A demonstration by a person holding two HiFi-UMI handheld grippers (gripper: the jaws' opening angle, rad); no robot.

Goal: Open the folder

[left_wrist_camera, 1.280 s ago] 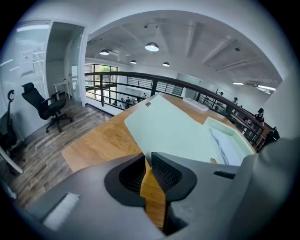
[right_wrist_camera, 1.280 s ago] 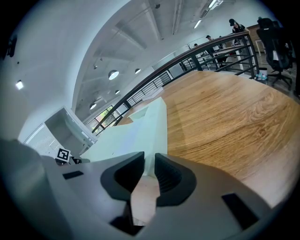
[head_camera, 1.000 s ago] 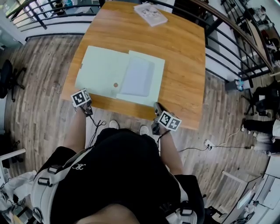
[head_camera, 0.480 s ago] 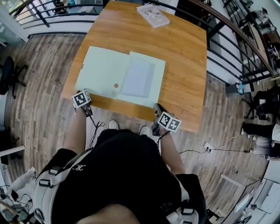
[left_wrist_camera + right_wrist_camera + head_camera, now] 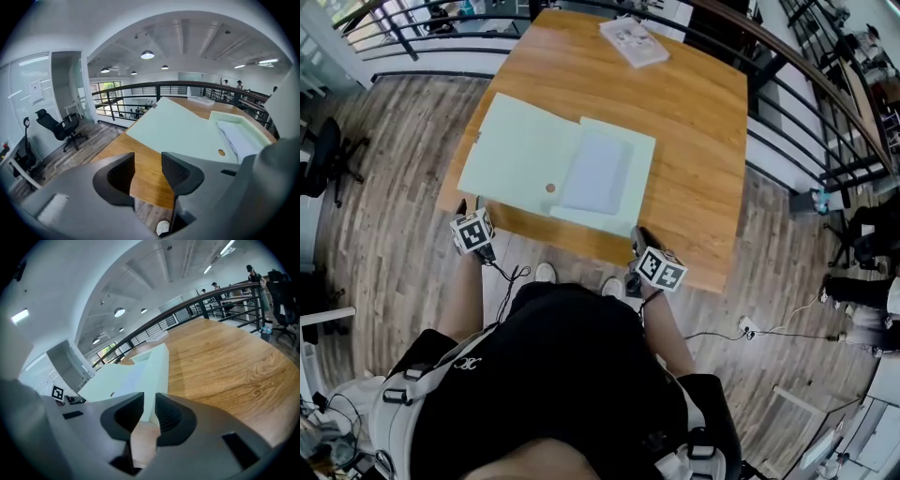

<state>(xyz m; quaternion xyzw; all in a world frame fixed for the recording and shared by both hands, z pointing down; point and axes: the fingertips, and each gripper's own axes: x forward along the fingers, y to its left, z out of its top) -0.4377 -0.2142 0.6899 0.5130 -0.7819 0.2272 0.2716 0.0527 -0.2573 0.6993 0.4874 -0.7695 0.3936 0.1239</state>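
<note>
A pale green folder (image 5: 525, 150) lies opened flat on the wooden table (image 5: 694, 122), with white paper (image 5: 595, 173) in its right half. My left gripper (image 5: 472, 211) hangs just off the table's near edge, by the folder's near left corner. In the left gripper view its jaws (image 5: 148, 161) are opening, with nothing between them; the folder (image 5: 178, 126) lies ahead. My right gripper (image 5: 637, 236) hovers at the near edge, right of the folder. Its jaws (image 5: 149, 404) stand a narrow gap apart, empty, facing the folder's edge (image 5: 157, 366).
A white booklet (image 5: 634, 40) lies at the table's far end. A dark railing (image 5: 797, 56) runs along the right and far sides. An office chair (image 5: 323, 155) stands on the plank floor at left. Cables (image 5: 511, 277) trail by the person's white shoes.
My left gripper has drawn back from the table's near edge towards the person, and its jaws have spread. The folder lies as before. The right gripper has kept its place.
</note>
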